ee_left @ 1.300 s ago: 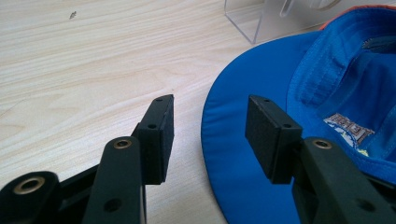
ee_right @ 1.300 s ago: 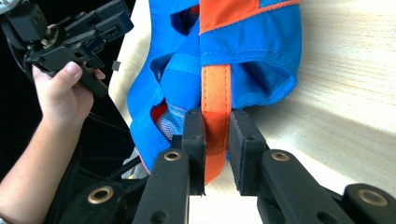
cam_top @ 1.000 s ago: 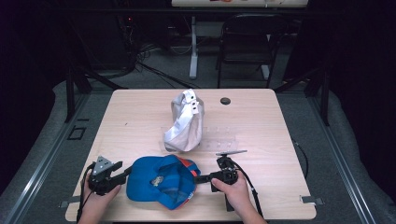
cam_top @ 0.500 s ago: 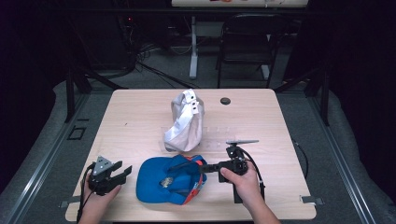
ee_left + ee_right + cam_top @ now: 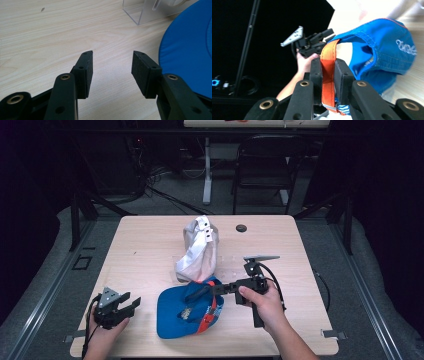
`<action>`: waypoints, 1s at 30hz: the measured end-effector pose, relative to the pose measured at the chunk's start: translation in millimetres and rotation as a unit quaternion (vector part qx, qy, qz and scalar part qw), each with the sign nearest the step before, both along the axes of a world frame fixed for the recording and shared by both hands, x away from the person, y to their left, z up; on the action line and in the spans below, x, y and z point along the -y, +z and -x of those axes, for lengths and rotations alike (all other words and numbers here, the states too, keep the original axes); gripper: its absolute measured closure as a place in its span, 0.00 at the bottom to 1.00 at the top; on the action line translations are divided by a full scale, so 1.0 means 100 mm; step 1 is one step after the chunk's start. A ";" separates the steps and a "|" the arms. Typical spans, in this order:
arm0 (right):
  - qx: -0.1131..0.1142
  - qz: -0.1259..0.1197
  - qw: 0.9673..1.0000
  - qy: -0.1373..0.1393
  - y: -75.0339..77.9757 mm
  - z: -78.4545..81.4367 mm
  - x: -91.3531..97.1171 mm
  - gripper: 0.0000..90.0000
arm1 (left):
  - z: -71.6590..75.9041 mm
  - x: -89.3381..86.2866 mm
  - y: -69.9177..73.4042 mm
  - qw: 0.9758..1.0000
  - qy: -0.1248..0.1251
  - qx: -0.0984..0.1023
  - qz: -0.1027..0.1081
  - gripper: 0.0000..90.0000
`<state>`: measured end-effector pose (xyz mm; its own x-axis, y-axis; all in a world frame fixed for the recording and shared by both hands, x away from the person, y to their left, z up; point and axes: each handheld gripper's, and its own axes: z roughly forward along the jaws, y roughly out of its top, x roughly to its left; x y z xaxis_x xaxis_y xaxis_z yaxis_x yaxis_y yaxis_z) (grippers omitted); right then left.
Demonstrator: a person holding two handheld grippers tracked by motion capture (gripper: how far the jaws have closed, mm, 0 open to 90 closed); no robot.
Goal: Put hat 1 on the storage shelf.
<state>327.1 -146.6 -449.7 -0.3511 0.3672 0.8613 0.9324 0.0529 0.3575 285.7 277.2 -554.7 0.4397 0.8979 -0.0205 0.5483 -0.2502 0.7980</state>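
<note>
Cap (image 5: 182, 312): blue cloth, stitched panels, pale script on one panel, rounded brim; lower centre of the high view, one edge lifted off the bench, the rest lying on it.
Strap (image 5: 327, 75): orange webbing band at the cap's back edge, flat and smooth; its lower end is cut off by the fingers.
Right gripper (image 5: 328, 80): black, bolted arms with brass bushings; fingers clamped together on the strap. In the high view it sits right of the cap, held in a hand (image 5: 262, 302).
Left gripper (image 5: 112, 72): black, ribbed pads; fingers apart, nothing between them, just left of the cap's brim. Lower left of the high view.
Bench (image 5: 150, 250): pale wood-grain laminate, rectangular.
Pale cap (image 5: 197, 250): whitish crumpled cloth, standing above the blue cap, centre of the high view; its base is partly hidden.
Clear stand (image 5: 142, 12): transparent plastic, sharp-edged, upper right of the left gripper view, cut off at the top.
Small disc (image 5: 241, 228): dark, round, upper right on the bench; too small to identify.
</note>
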 end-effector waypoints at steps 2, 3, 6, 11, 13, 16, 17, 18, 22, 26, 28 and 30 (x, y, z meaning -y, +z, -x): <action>0.000 -0.006 1.000 0.000 0.03 -0.01 0.00 0.87 | 0.00 0.00 0.00 1.000 0.000 0.000 0.001 0.58; -0.004 -0.016 1.000 0.004 0.07 -0.02 0.00 0.87 | 0.00 0.01 0.00 1.000 0.001 0.000 0.001 0.58; -0.005 -0.029 1.000 0.003 0.16 -0.03 0.02 0.87 | 0.01 0.01 0.01 1.000 -0.001 -0.002 0.000 0.58; 0.000 -0.037 0.999 -0.002 0.33 -0.02 0.07 0.87 | 0.01 0.01 0.00 1.000 0.000 0.002 0.002 0.58; 0.007 -0.034 0.999 -0.002 0.41 -0.01 0.11 0.87 | 0.01 0.01 0.00 1.000 0.000 0.001 0.002 0.58; 0.011 -0.033 0.999 -0.012 0.50 0.00 0.17 0.87 | 0.01 0.01 0.01 1.000 -0.001 -0.002 0.000 0.58; 0.012 -0.032 0.999 -0.015 0.53 0.00 0.19 0.87 | 0.01 0.01 0.01 1.000 -0.001 -0.002 0.000 0.58; 0.012 -0.032 0.999 -0.017 0.55 0.00 0.21 0.87 | 0.01 0.01 0.01 1.000 -0.002 -0.002 0.000 0.58; 0.015 -0.032 0.999 -0.029 0.63 -0.01 0.32 0.87 | 0.01 0.02 0.01 1.000 -0.001 -0.004 0.001 0.58; 0.013 -0.031 0.999 -0.040 0.70 -0.02 0.44 0.87 | 0.01 0.01 0.00 1.000 0.000 -0.002 0.001 0.58; 0.009 -0.036 0.998 -0.048 0.74 -0.03 0.50 0.87 | 0.01 0.01 0.00 1.000 0.000 -0.002 0.001 0.58; 0.008 -0.039 0.998 -0.054 0.77 -0.05 0.56 0.87 | 0.01 0.01 0.00 1.000 0.001 -0.002 0.001 0.58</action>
<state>331.6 -202.4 -372.4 -0.3260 0.3362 0.8836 0.9256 -0.0768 0.3707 285.0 275.8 -554.6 0.4386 0.8984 -0.0235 0.5519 -0.2486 0.7960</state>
